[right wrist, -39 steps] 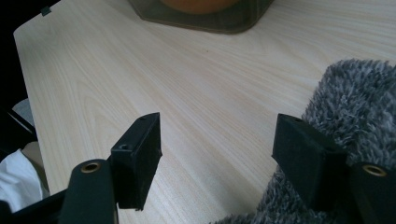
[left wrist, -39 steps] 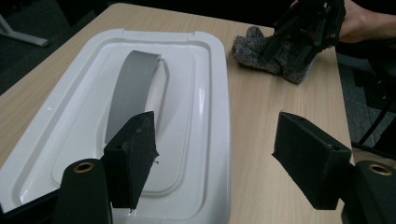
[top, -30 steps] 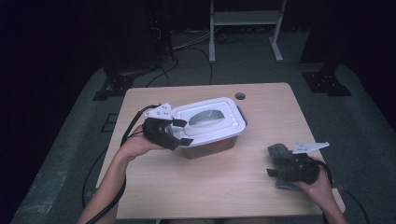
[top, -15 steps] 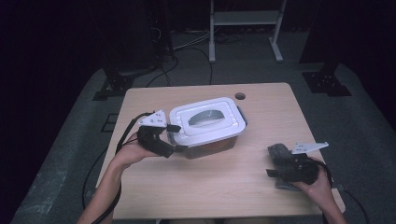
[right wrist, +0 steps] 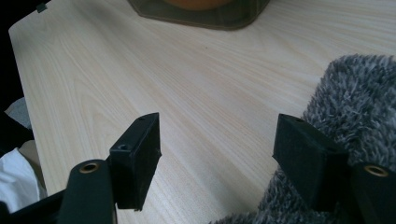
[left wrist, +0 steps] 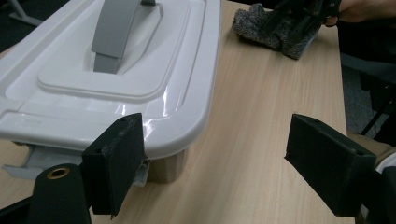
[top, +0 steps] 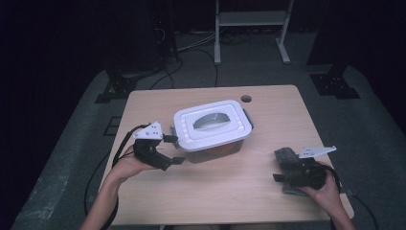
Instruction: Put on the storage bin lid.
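On the near right of the desk (top: pixel 215 191), at about five o'clock from the desk's middle in the high view, the right gripper (top: pixel 287 179) rests in the person's right hand (top: pixel 325 189). Its fingers (right wrist: pixel 135 158) are spread wide with nothing pinched between them; bare wood shows in the gap in the right gripper view. A fuzzy grey cloth (right wrist: pixel 359 102) lies on the desk right at this gripper, beside and under its right-hand finger in that view. In the high view, the same cloth (top: pixel 286 155) pokes out at the gripper's eleven o'clock.

On the near left, at about eight o'clock from the desk's middle, the left gripper (top: pixel 174 149) is held in the person's left hand (top: pixel 131 165), pointing toward three o'clock at the box. Its fingers (left wrist: pixel 116 163) stand released, having just been opening, and nothing is caught between them. In the left gripper view the left-hand finger sits just in front of the near corner of the box, close below the rim of the lid; whether it touches cannot be told. The other finger hangs over bare desk.

The white plastic box (top: pixel 213 127) stands near the desk's middle, a little toward twelve o'clock, with its white lid (left wrist: pixel 140 74) on and a grey handle (left wrist: pixel 116 32) lying flat in the lid's recess. Something orange shows through the box's clear wall in the right gripper view.

Farther off, at one o'clock from the box, a round cable hole (top: pixel 246 98) sits near the desk's far edge.
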Tool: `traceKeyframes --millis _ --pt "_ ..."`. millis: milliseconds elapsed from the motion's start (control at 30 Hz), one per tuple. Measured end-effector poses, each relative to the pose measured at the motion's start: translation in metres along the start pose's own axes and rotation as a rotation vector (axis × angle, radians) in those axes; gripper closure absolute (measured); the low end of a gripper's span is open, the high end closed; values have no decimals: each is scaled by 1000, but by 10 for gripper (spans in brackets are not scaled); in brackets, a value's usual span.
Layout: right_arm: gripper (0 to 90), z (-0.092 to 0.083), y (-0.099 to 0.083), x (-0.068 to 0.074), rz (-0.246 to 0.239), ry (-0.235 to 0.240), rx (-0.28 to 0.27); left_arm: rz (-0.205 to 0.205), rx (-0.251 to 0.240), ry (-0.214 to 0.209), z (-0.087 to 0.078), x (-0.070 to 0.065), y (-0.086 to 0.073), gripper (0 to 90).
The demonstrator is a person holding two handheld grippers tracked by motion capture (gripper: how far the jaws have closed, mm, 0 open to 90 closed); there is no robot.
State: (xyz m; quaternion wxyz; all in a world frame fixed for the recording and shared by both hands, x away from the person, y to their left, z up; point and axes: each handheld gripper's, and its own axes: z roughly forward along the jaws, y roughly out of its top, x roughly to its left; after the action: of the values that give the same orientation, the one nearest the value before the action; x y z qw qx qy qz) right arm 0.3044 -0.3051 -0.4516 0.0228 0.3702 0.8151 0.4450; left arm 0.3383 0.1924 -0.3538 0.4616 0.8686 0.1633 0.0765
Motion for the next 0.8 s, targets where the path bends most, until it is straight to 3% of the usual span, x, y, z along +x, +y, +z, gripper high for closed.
traceKeyframes --millis 800 --pt "307 1 -1 -1 1 -3 7 -53 -18 17 -6 -4 -42 166"
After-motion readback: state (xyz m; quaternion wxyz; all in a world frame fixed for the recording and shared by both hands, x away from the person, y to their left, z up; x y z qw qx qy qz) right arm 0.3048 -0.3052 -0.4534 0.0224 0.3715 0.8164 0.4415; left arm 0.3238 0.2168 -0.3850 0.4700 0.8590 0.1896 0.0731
